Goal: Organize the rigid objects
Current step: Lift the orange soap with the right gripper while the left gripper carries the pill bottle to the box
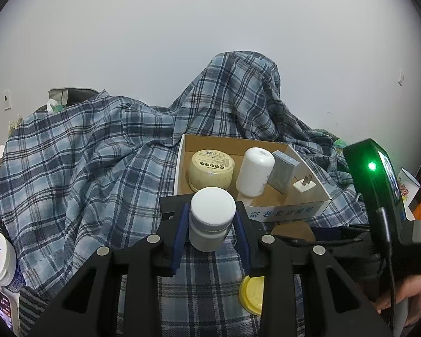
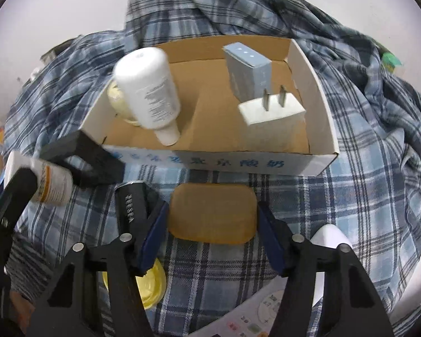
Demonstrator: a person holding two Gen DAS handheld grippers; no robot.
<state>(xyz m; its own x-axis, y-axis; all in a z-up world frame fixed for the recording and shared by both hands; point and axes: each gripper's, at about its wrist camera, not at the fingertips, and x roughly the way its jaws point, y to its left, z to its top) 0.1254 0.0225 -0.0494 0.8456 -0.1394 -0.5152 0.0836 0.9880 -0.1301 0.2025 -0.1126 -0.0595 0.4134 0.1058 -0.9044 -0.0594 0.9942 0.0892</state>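
The left gripper (image 1: 212,226) is closed on a small white bottle (image 1: 212,219), upright with its ribbed cap on top, held above the plaid cloth (image 1: 84,154) just near of the cardboard box (image 1: 289,212). In the right wrist view the same bottle (image 2: 46,181) shows at the left edge, near the box's (image 2: 327,106) near-left corner.

Inside the box, from left to right, sit a round cream jar (image 1: 212,170), a white lotion bottle (image 1: 255,171) standing on its cap and leaning, a grey carton (image 1: 283,174) on end against the right wall, and a white plug (image 1: 304,185) with its two prongs pointing up. The right wrist view shows the lotion bottle (image 2: 148,92), the carton (image 2: 248,70) and the plug (image 2: 272,112) more closely.

On the cloth near the grippers lies a yellow lid (image 1: 252,295).

The right gripper (image 2: 212,219) is set wide apart on a tan bar of soap (image 2: 212,213), with both blue pads against its ends, just near of the box's front wall. A white remote with buttons (image 2: 255,323) lies at the near right.
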